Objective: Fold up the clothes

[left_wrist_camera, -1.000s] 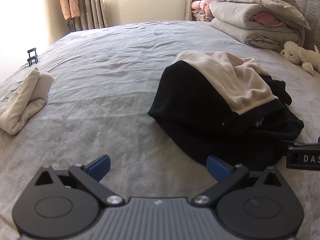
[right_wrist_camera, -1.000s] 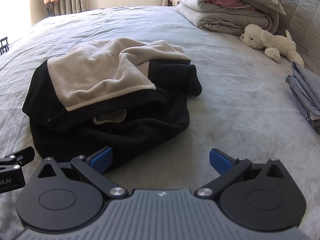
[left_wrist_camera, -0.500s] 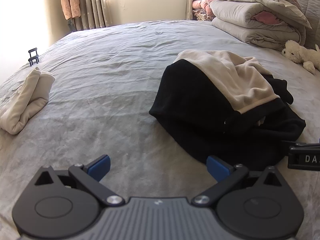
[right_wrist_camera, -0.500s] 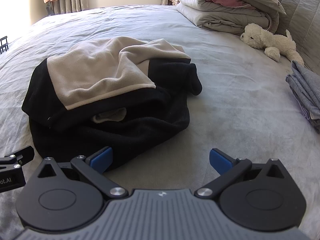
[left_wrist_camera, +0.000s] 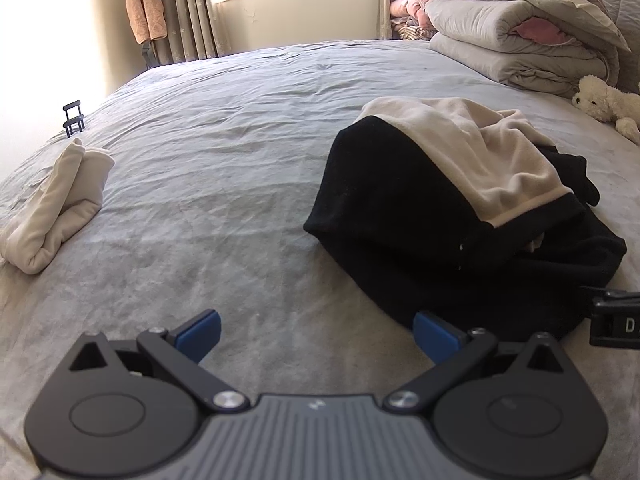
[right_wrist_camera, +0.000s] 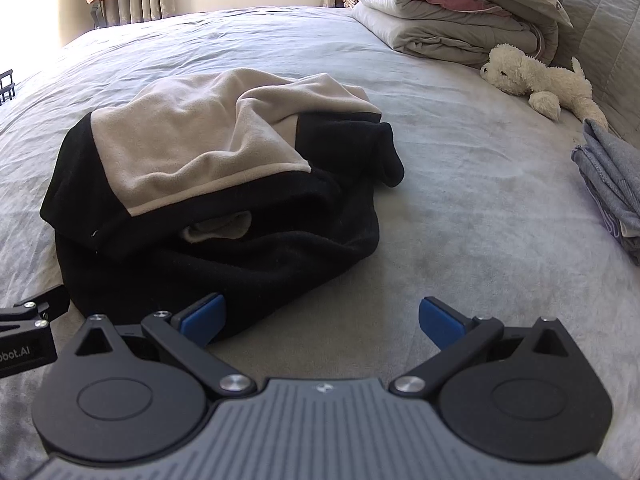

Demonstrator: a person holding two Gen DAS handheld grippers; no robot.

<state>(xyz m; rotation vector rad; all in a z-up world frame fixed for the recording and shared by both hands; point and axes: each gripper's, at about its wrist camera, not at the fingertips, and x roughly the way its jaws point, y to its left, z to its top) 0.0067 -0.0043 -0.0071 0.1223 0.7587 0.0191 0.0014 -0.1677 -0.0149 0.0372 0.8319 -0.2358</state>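
Both grippers low, fingers [left_wrist_camera: 199,330] apart

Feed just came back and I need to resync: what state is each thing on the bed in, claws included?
Left claw: open, empty, above bare bedspread.
Right claw: open, empty, at the near edge of the garment.
Black and beige garment: crumpled heap, unfolded.
Cream garment: folded, lying apart at the left.
Grey clothes: folded, at the right edge.
Quilts: folded, stacked.
Plush dog: lying on its side.
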